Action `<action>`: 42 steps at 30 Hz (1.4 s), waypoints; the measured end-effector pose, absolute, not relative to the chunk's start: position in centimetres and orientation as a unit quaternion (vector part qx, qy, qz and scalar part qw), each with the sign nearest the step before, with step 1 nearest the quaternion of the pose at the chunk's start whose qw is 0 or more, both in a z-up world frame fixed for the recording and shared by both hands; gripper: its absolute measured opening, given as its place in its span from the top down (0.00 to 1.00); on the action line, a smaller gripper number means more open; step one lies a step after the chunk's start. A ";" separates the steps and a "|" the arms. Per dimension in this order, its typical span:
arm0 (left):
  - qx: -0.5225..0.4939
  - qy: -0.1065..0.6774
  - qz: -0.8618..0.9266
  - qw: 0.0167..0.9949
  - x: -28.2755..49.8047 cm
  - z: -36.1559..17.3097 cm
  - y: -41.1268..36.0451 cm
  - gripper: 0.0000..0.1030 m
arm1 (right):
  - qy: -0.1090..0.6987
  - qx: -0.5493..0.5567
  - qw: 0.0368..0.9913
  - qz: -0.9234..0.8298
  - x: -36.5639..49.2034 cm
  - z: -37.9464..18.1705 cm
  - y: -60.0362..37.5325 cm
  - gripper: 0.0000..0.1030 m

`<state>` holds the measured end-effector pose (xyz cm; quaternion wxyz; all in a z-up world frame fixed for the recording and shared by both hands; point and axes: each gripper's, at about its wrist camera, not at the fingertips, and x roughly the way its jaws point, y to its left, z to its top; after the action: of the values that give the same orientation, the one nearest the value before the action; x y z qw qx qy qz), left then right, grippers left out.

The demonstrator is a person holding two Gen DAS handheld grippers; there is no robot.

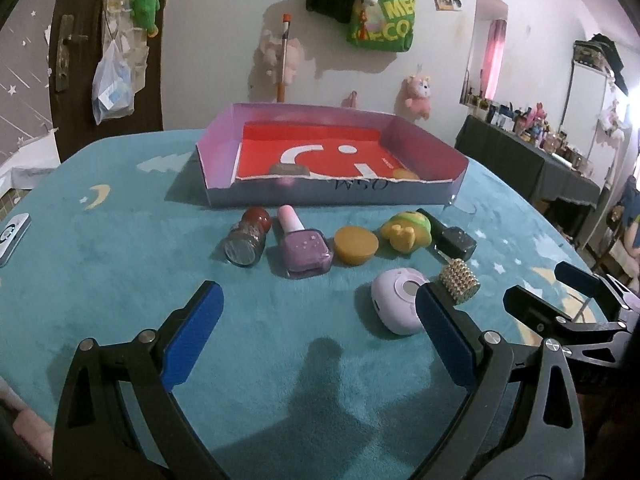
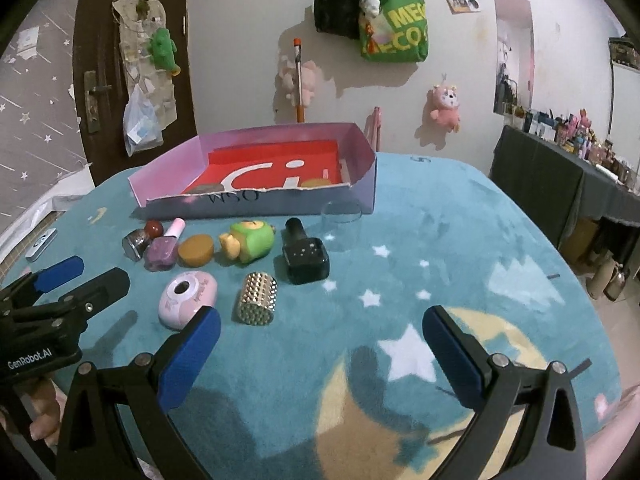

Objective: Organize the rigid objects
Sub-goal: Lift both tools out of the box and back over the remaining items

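Both tools, left tool (image 1: 320,312) and right tool (image 2: 322,330), gape empty above a lilac glitter polish bottle (image 1: 305,251).

I count two nail polish bottles lying on the counter, one purple (image 1: 305,249) and one black (image 2: 305,261). There is one small jar with a red ball top (image 1: 247,241), one yellow puck (image 1: 355,250), one green and yellow toy (image 2: 249,243), one pink oval gadget (image 2: 187,299), one studded cylinder (image 2: 257,303), one clear glass (image 2: 342,227) and one open box (image 1: 224,136).
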<state>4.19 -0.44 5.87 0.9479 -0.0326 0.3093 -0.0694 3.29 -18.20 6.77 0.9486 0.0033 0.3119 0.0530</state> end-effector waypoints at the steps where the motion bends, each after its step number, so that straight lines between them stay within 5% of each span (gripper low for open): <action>1: -0.033 0.311 -0.069 0.947 4.3 5.8 -0.5 0.05 | 0.315 0.004 0.948 0.052 3.4 6.6 -18.2 0.00; 32: 0.008 0.412 -0.109 0.905 8.5 4.1 -5.4 0.05 | 0.344 0.036 0.937 0.051 4.6 6.0 -21.5 0.00; 42: 0.012 0.433 -0.111 0.895 9.3 3.3 -5.2 0.05 | 0.292 0.035 0.956 0.020 0.7 11.5 -25.3 0.00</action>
<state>9.29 -5.21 3.33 0.8947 0.0117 0.4326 -0.1105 0.66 -25.30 11.50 0.9557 0.0348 0.2915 0.0198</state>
